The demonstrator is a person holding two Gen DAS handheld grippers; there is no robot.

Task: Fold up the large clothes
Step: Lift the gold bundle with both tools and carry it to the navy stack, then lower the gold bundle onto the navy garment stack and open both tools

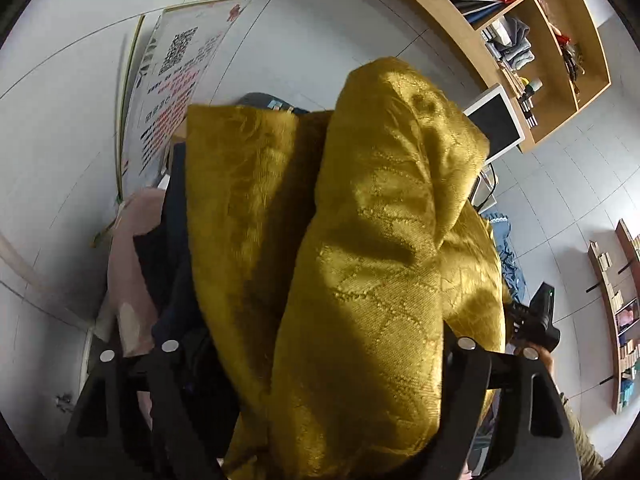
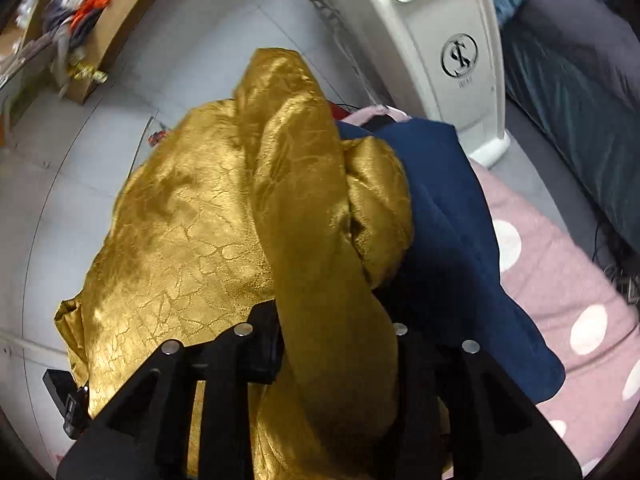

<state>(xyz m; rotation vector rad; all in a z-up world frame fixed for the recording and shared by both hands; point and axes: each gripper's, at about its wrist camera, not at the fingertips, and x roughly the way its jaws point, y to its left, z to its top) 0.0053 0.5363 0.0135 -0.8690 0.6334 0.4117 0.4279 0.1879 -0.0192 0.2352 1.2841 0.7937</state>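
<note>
A large gold patterned cloth (image 1: 380, 220) lies bunched over a navy garment (image 2: 440, 208) on a pink dotted blanket (image 2: 560, 272). My left gripper (image 1: 320, 344) stands wide open. A thick fold of the gold cloth runs between its fingers and leaves a gap on the left side. In the right wrist view the gold cloth (image 2: 192, 220) spreads to the left, and one rolled fold passes through my right gripper (image 2: 336, 320). That fold fills the narrow gap and touches both fingers.
A white machine (image 2: 432, 40) with buttons stands just beyond the blanket, with a dark sofa (image 2: 580, 100) to its right. Wooden shelves (image 1: 540, 60) full of clothes, a screen (image 1: 496, 124) and a poster (image 1: 180, 72) lie around on the grey tiled floor (image 1: 60, 160).
</note>
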